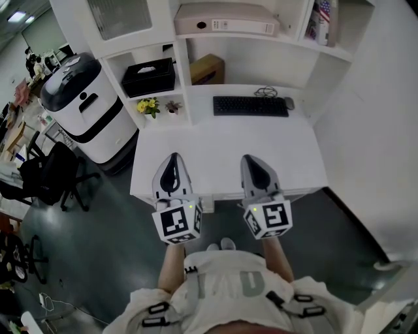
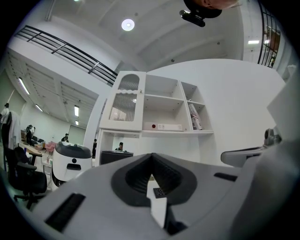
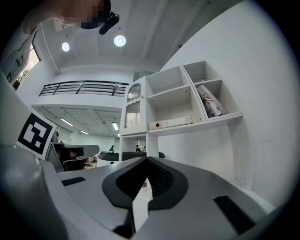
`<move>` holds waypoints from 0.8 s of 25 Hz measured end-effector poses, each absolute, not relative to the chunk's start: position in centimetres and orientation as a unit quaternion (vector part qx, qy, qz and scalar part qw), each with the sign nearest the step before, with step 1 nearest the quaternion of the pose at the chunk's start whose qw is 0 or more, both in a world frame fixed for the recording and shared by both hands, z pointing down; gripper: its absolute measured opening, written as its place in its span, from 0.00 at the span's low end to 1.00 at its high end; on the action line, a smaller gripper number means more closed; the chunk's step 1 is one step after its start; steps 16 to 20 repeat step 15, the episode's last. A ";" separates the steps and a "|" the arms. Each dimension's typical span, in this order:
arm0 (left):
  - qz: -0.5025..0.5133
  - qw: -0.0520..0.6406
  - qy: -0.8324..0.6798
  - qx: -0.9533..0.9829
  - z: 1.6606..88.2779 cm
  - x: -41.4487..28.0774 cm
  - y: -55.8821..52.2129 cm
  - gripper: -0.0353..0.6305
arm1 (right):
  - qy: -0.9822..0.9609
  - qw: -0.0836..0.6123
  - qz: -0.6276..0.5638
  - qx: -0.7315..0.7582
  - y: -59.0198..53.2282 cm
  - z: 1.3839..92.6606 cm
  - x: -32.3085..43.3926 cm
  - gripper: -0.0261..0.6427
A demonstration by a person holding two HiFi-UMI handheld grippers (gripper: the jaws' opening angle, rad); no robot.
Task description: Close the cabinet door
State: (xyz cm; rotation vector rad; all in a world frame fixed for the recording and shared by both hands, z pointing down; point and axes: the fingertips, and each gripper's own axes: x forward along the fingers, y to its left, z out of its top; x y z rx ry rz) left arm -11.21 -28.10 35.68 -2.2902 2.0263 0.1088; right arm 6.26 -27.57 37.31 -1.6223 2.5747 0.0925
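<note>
Up and left, out of easy reach

The left gripper and right gripper point level over the desk, jaws pressed together, empty. The cabinet door stands upright, high on the shelf unit's left end, nearer the left gripper; possibly ajar, hard to judge.

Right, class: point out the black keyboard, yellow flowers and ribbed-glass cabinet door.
black keyboard (image 1: 250,106), head view, centre keys
yellow flowers (image 1: 147,104), head view, blooms
ribbed-glass cabinet door (image 2: 124,108), left gripper view, glass pane
</note>
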 end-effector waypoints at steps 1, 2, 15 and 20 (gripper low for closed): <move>0.034 0.040 0.663 -0.747 35.8 -11.3 -28.1 0.06 | 0.845 0.049 0.030 -0.532 -27.6 37.3 6.3 0.04; 0.033 0.039 0.663 -0.747 35.8 -11.3 -28.1 0.06 | 0.845 0.050 0.030 -0.532 -27.6 37.3 6.4 0.04; 0.024 0.031 0.662 -0.749 36.4 -11.0 -28.1 0.06 | 0.846 0.055 0.024 -0.530 -28.0 37.3 6.6 0.04; 0.024 0.031 0.662 -0.749 36.4 -11.0 -28.1 0.06 | 0.846 0.055 0.024 -0.530 -28.0 37.3 6.6 0.04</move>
